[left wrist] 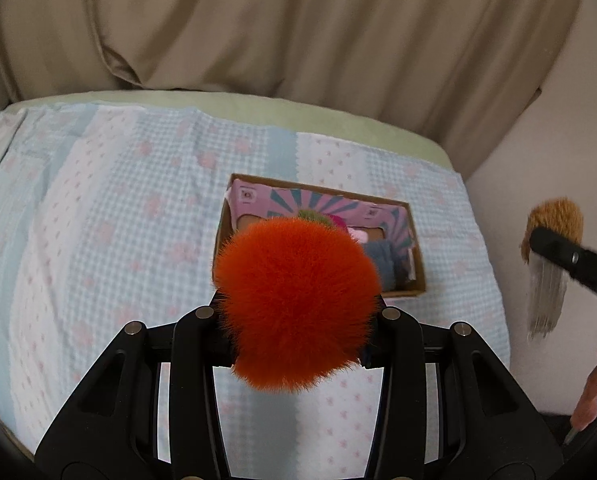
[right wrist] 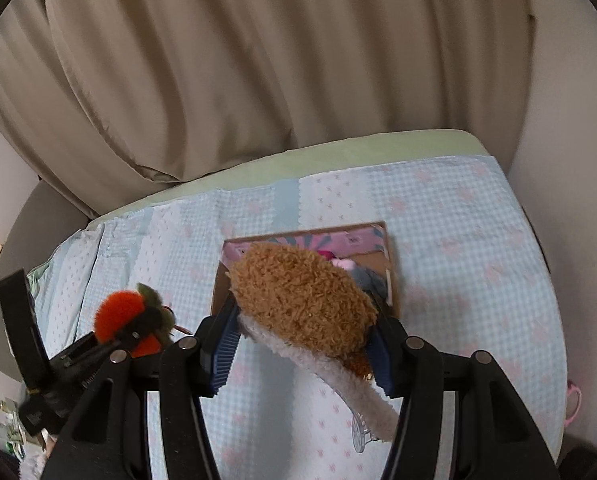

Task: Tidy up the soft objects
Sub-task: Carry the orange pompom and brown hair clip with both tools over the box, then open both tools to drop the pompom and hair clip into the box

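Left claw (left wrist: 298, 320) grips an orange pompom (left wrist: 296, 300), right claw (right wrist: 304, 344) a brown plush (right wrist: 302, 304), above the bed's (left wrist: 98, 208) box (left wrist: 416, 276).

the right tongs (right wrist: 302, 344) clamped a brown plush (right wrist: 302, 304) with a white fuzzy underside, over a cardboard box (right wrist: 390, 264) on the bed (right wrist: 478, 240). at nine o'clock, the left tongs (right wrist: 138, 330) gripped an orange pompom (right wrist: 116, 312).

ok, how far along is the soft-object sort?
Done: pink and grey soft items already lie in the open cardboard box. In hand: left gripper clamps a fluffy orange pom-pom; right gripper clamps a brown-and-white plush piece. Left: both into the box.
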